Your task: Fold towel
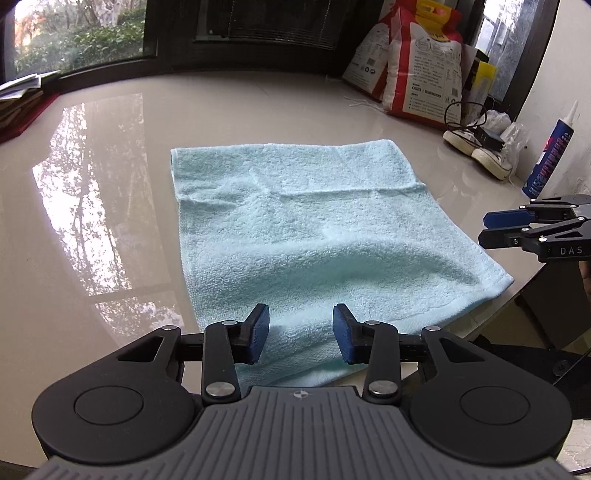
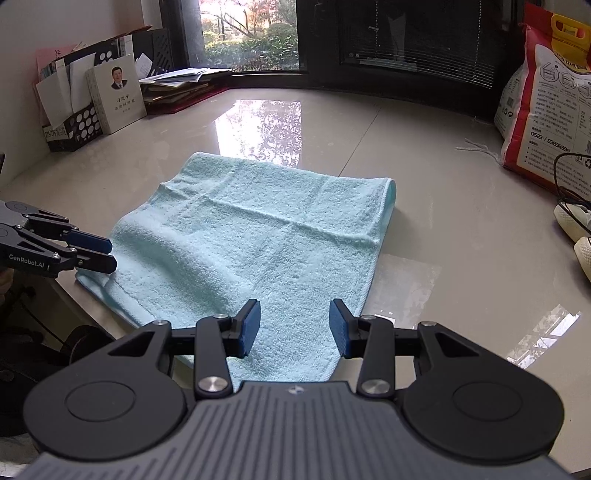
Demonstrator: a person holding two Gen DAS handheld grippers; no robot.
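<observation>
Fingers (image 1: 258, 334) of both grippers spread above the towel's (image 1: 295, 229) near edge.

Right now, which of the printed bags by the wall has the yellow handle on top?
The larger red-and-white bag in front; its yellow handle sticks up, while the smaller white bag behind it shows none.

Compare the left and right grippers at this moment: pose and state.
The left gripper hangs over the pale blue terry towel's near left end; the right gripper hangs over its near right end. Seen from each other's camera, each points inward. Shared: jaws open, gripping nothing, blue pads.
</observation>
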